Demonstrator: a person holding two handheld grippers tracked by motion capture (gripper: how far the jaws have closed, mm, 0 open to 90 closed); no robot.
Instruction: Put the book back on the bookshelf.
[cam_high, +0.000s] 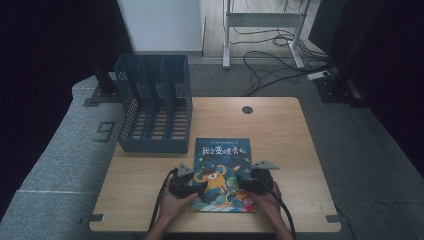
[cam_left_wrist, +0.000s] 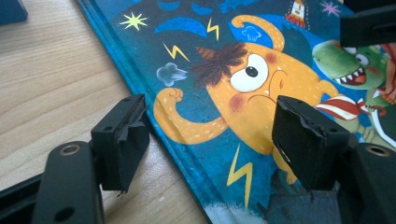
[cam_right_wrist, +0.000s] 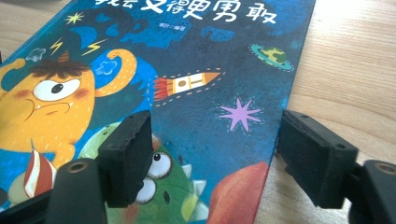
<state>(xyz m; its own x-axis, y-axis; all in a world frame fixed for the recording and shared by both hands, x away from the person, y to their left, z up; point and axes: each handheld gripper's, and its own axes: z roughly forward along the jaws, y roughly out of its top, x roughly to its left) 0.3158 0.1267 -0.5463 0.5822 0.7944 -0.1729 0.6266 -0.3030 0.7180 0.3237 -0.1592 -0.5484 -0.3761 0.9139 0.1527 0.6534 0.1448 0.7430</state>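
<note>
The thin blue picture book (cam_high: 221, 172) lies flat, probably light, slick and bendy; each wide-open hand-held gripper (cam_left_wrist: 210, 140) (cam_right_wrist: 215, 154) straddles a side edge, the best hold.

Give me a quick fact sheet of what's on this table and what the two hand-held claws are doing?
surface: wooden table
book: picture book lying flat, cover up, near the person's edge
rack: blue file rack at the far left, its slots look empty
left gripper: open, jaws straddling the book's left edge
right gripper: open, jaws straddling the book's right edge
held: nothing gripped yet
</note>
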